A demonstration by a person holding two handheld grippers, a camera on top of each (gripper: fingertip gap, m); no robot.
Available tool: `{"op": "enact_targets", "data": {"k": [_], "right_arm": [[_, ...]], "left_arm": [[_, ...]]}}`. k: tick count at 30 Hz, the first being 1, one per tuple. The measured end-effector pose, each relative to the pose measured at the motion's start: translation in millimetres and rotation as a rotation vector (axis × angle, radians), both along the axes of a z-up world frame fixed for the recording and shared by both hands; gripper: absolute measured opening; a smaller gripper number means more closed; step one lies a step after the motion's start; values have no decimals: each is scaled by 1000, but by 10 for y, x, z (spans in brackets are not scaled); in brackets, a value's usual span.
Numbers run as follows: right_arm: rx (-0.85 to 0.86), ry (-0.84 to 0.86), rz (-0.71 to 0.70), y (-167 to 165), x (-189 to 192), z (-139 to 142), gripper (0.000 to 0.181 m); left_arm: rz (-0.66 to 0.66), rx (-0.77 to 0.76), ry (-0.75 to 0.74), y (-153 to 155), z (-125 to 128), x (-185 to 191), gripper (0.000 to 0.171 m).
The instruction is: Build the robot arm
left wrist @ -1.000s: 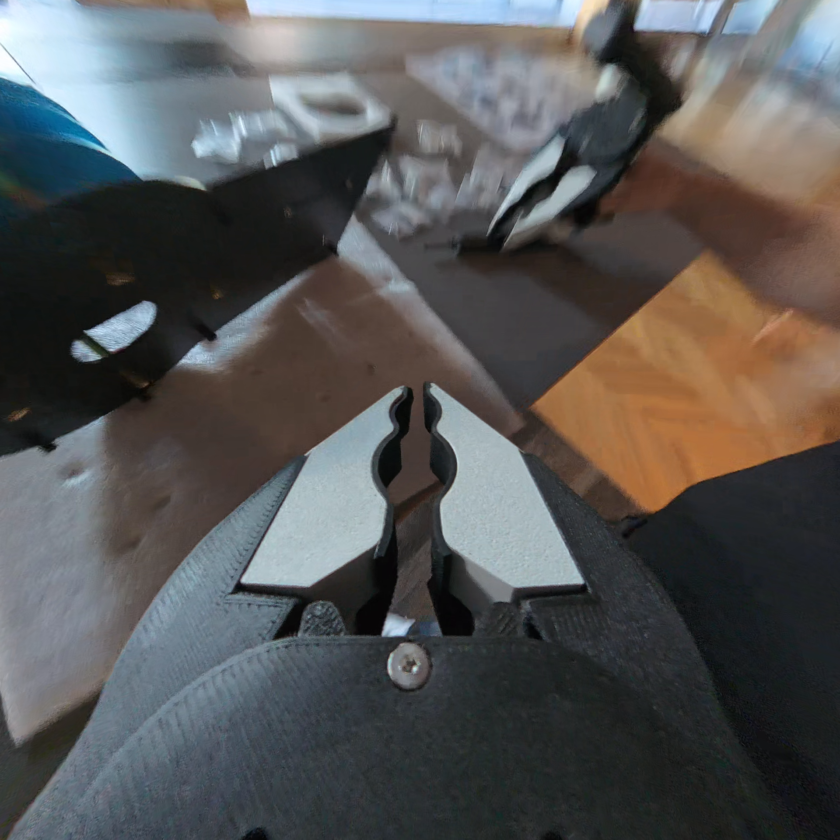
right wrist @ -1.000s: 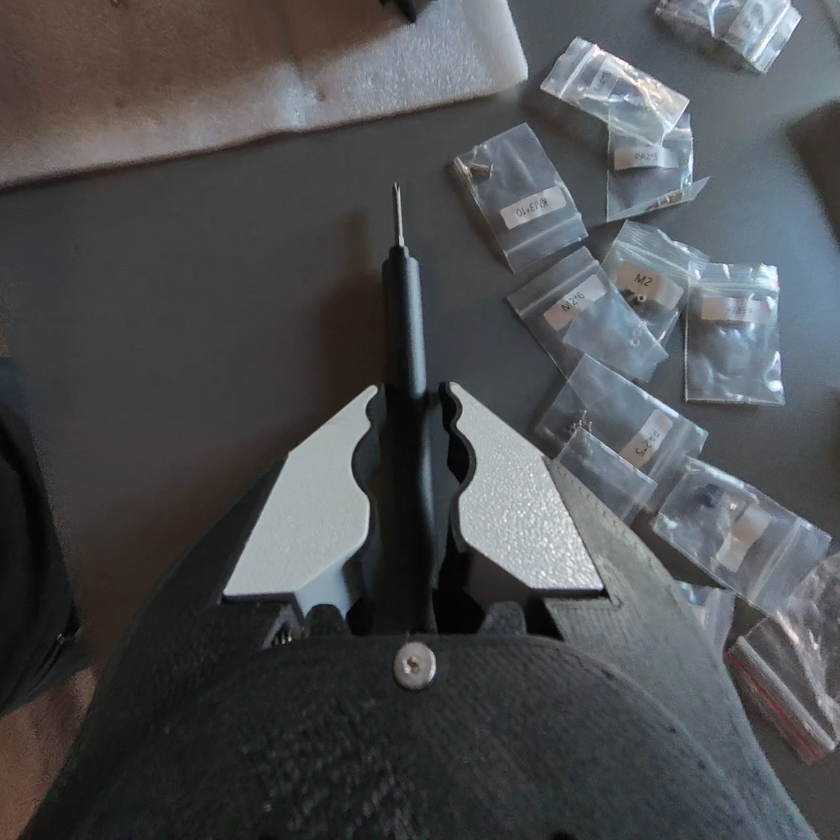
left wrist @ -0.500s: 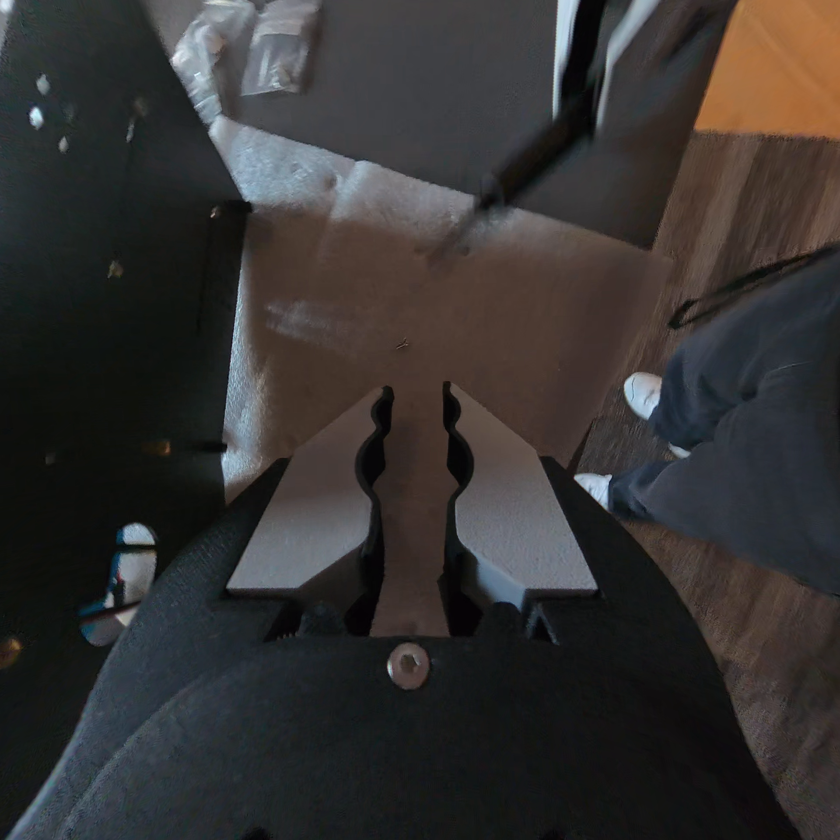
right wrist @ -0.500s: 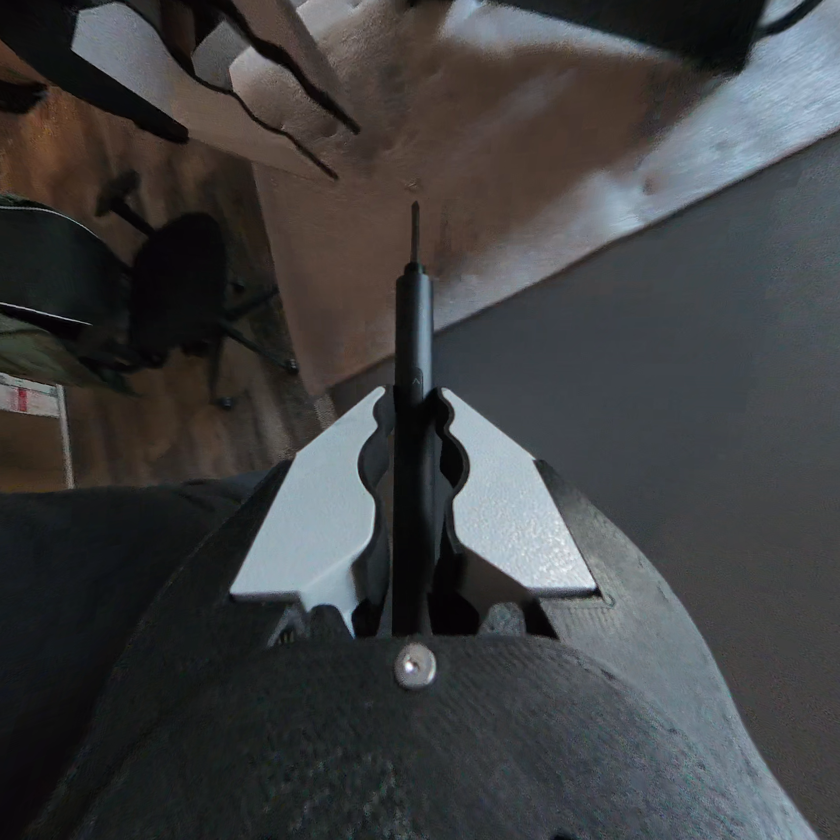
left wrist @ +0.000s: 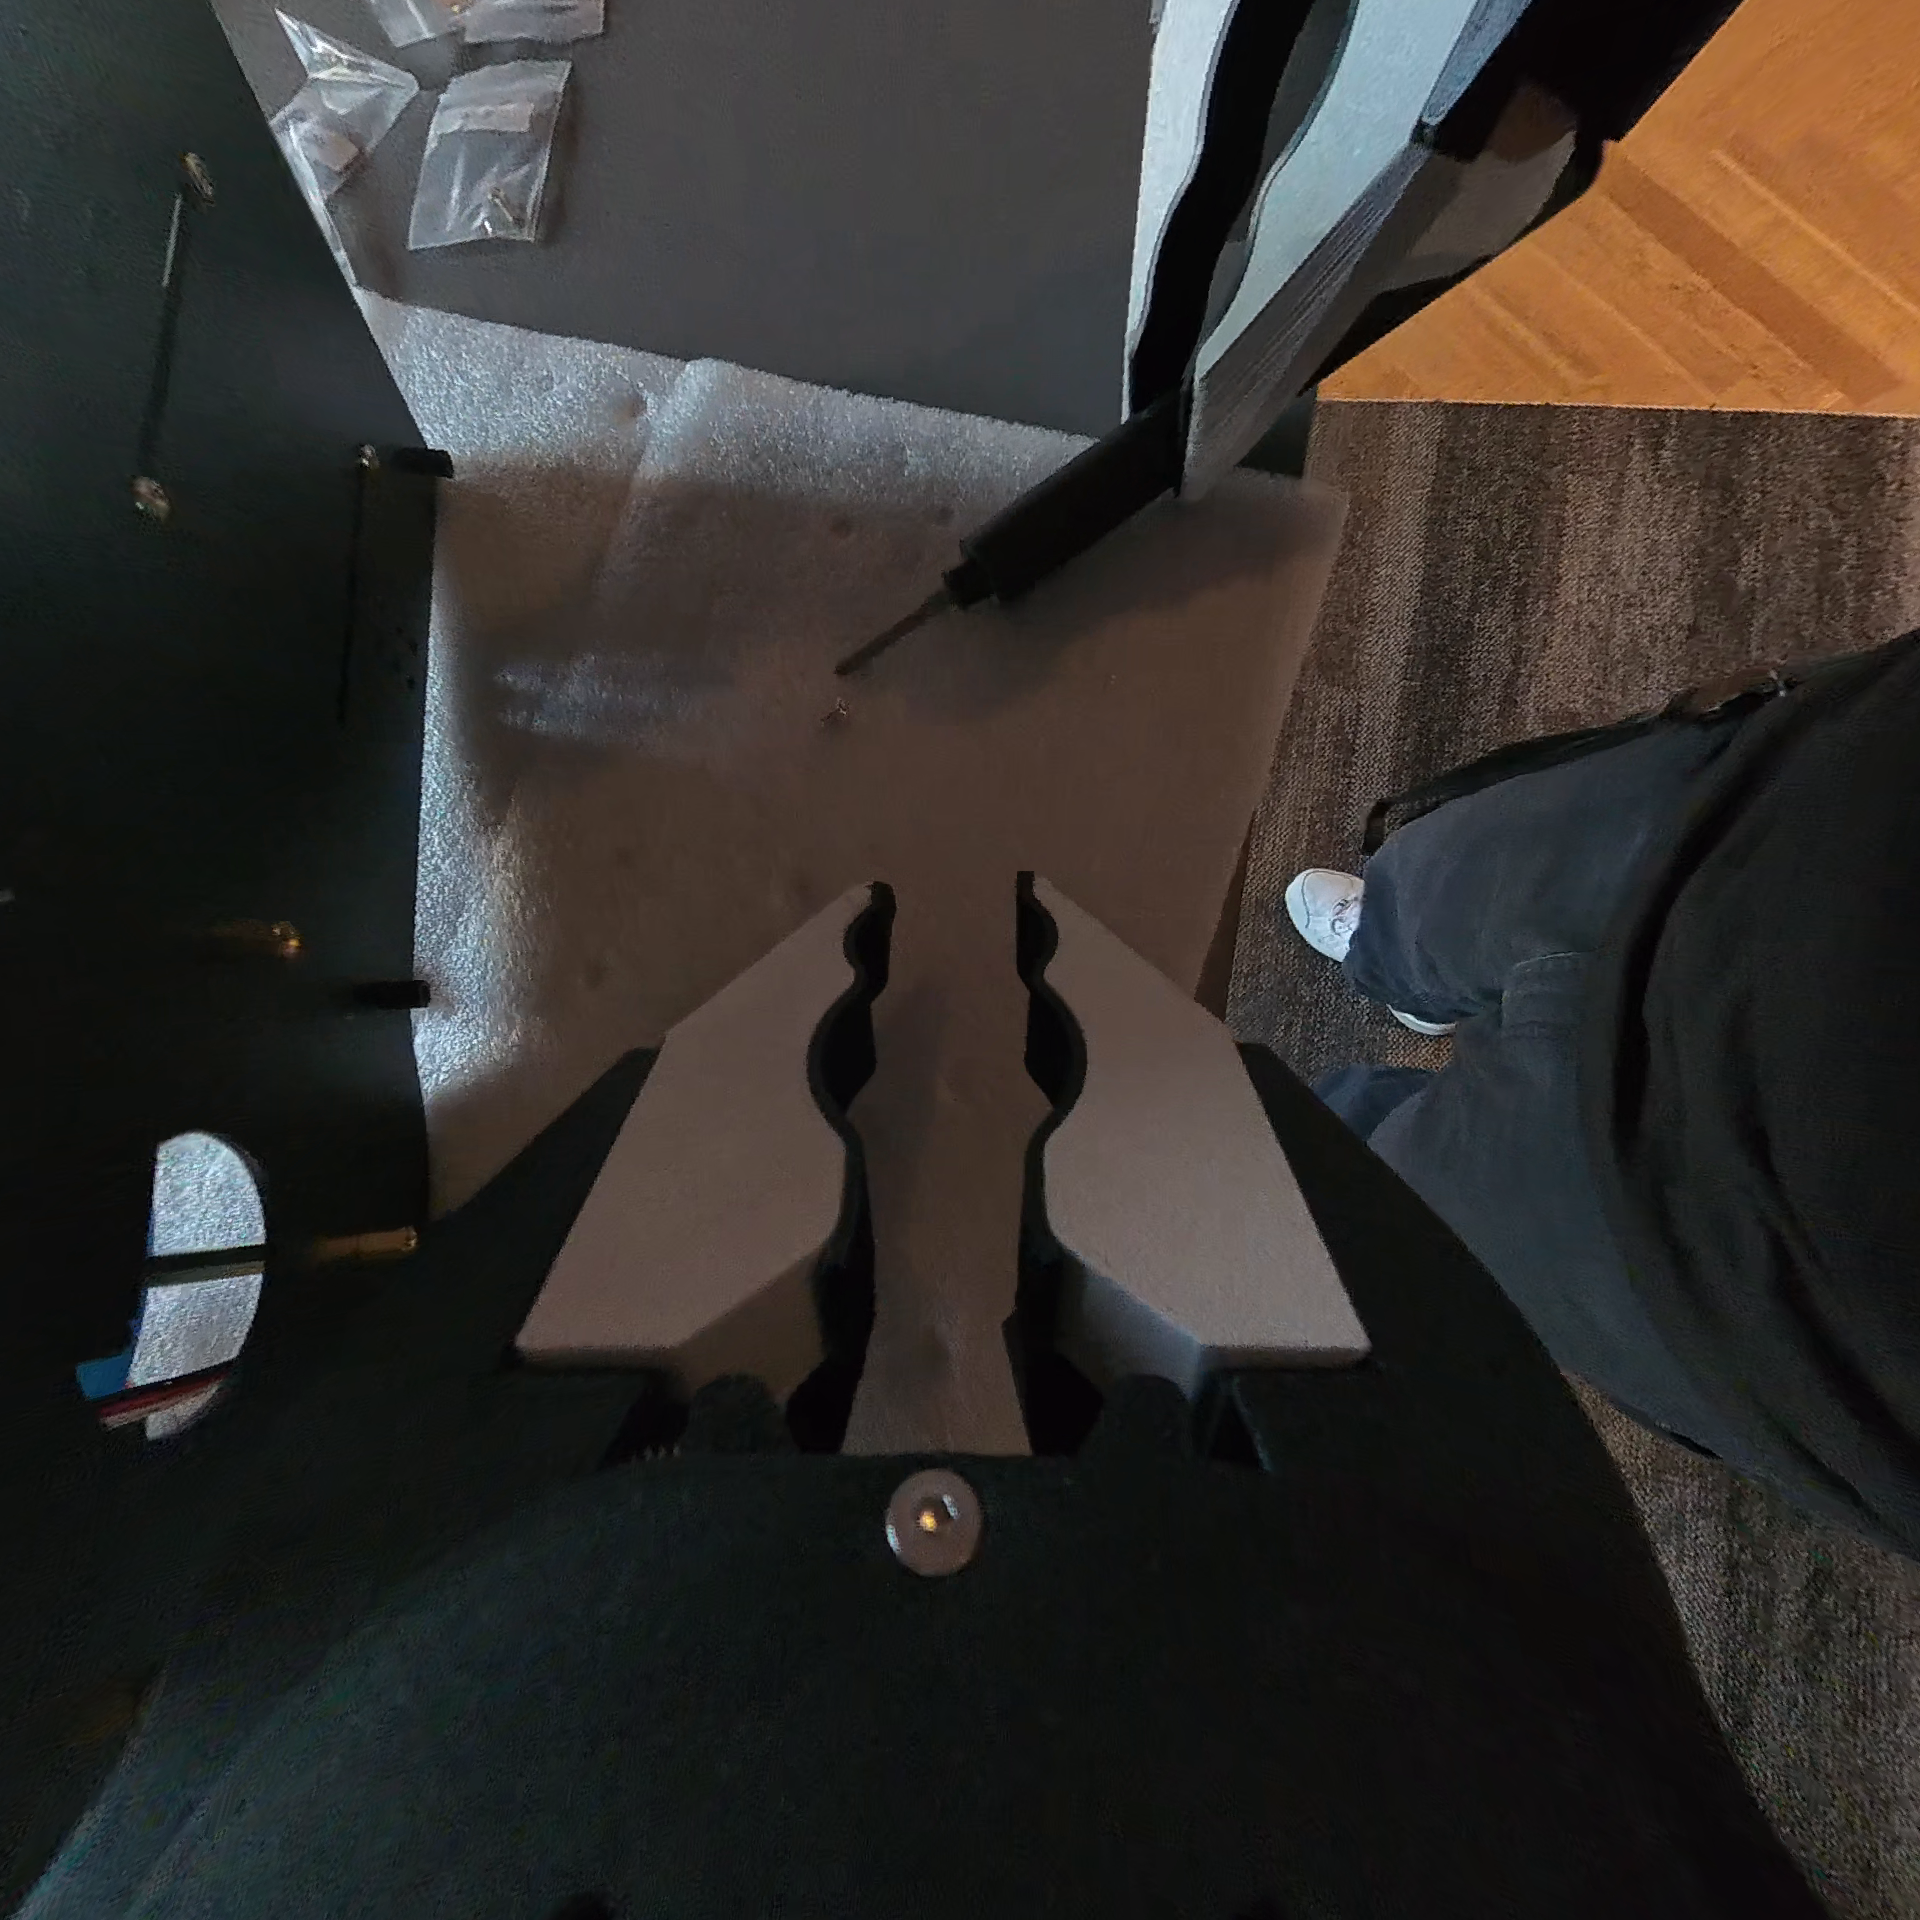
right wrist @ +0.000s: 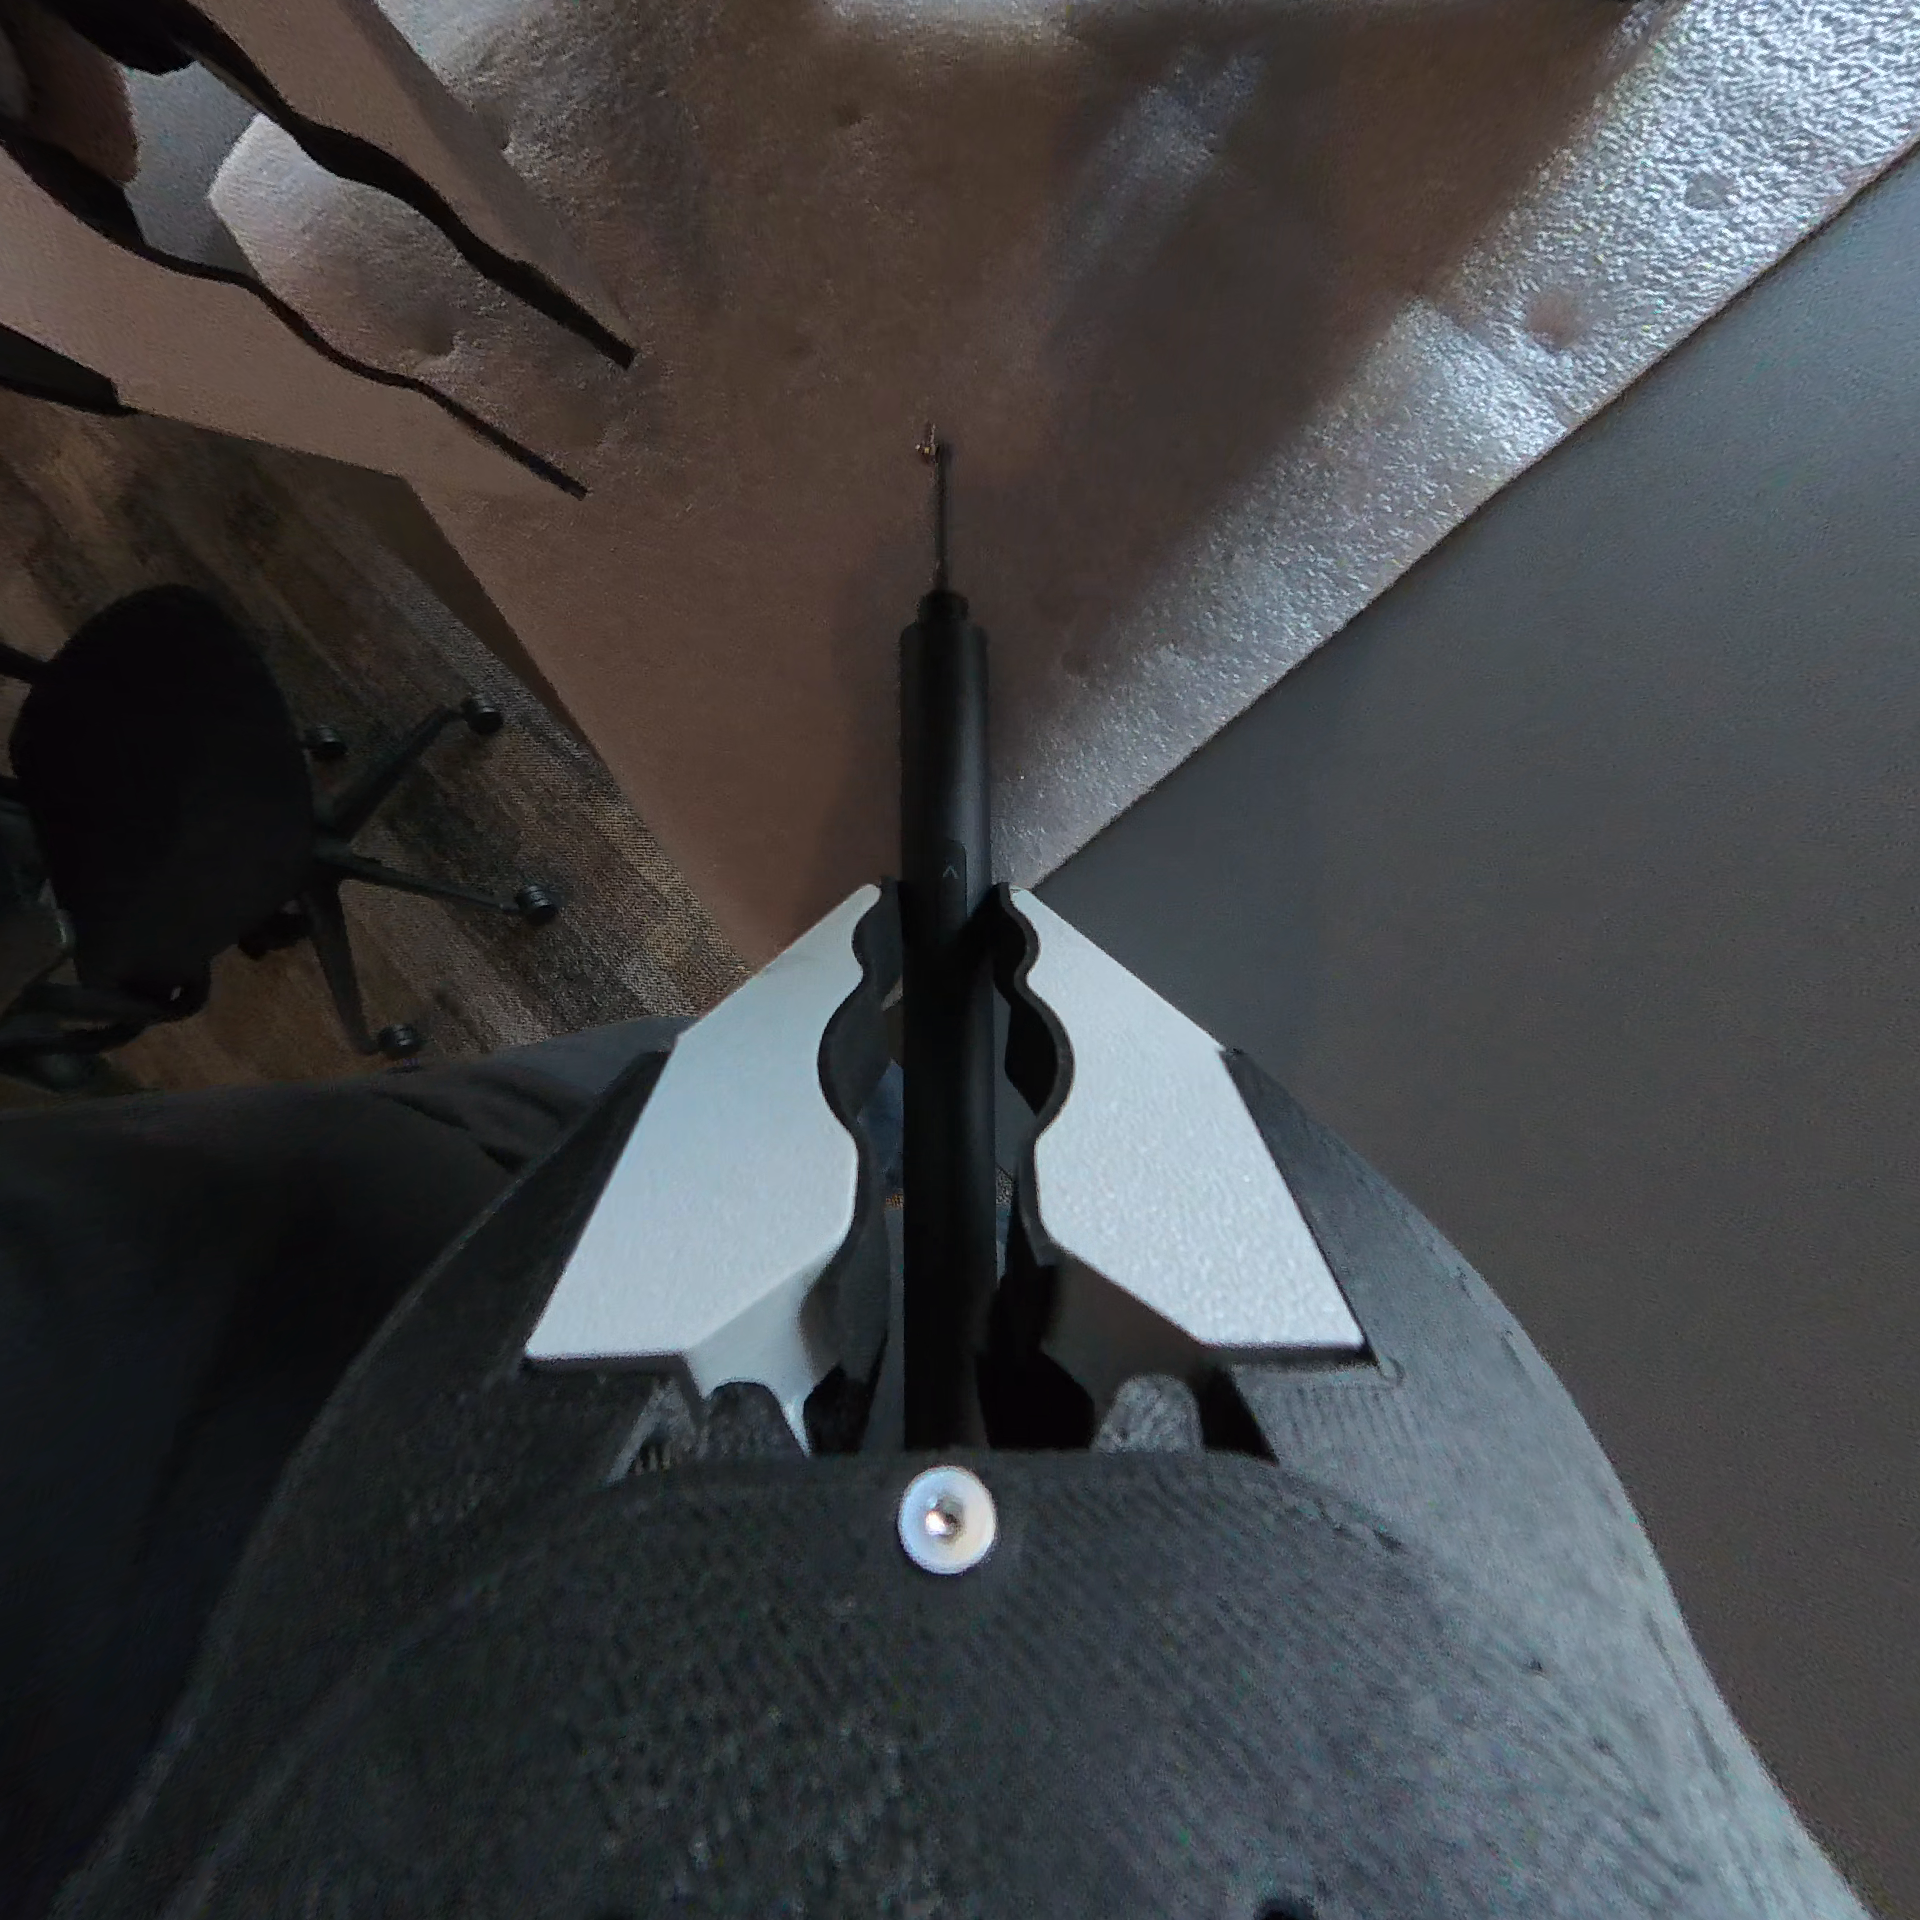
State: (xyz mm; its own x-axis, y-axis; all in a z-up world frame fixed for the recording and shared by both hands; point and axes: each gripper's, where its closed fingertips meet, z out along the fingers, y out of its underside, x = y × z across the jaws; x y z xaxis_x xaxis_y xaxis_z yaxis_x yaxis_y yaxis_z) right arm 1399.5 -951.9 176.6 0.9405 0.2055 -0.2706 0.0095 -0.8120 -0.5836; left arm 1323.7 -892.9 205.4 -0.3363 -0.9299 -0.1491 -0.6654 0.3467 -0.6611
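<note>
Right gripper (right wrist: 943, 894): jaws closed on a slim black screwdriver (right wrist: 940, 790), its thin bit reaching to a tiny screw (right wrist: 928, 449) on the white foam sheet (right wrist: 1195, 312). Left gripper (left wrist: 948, 899): jaws a little apart, empty, hovering over the near part of the same sheet. Surroundings: black panel (left wrist: 187, 644) at left, clear bags (left wrist: 488, 166) on the grey mat (left wrist: 831, 187) at the far end.

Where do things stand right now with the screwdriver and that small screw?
Done: the right gripper has its jaws shut on the black screwdriver. In hand: its bit tip sits at the small screw lying on the foam sheet; contact is too fine to confirm. Left: the left gripper hovers open and empty above the foam, beside the black panel; the clear bags lie farther off.
</note>
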Motion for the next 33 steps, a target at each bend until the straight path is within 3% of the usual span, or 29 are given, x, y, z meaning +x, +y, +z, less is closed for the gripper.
{"op": "enact_targets", "data": {"k": [16,33], "right_arm": [[-137,-13,-13,-25,-80,34,17],[-170,-10,-35,11,-100,40,17]], "left_arm": [[14,-73,-29,112,-55,-246,23],[57,-108,-60,204,-73,-403,23]]}}
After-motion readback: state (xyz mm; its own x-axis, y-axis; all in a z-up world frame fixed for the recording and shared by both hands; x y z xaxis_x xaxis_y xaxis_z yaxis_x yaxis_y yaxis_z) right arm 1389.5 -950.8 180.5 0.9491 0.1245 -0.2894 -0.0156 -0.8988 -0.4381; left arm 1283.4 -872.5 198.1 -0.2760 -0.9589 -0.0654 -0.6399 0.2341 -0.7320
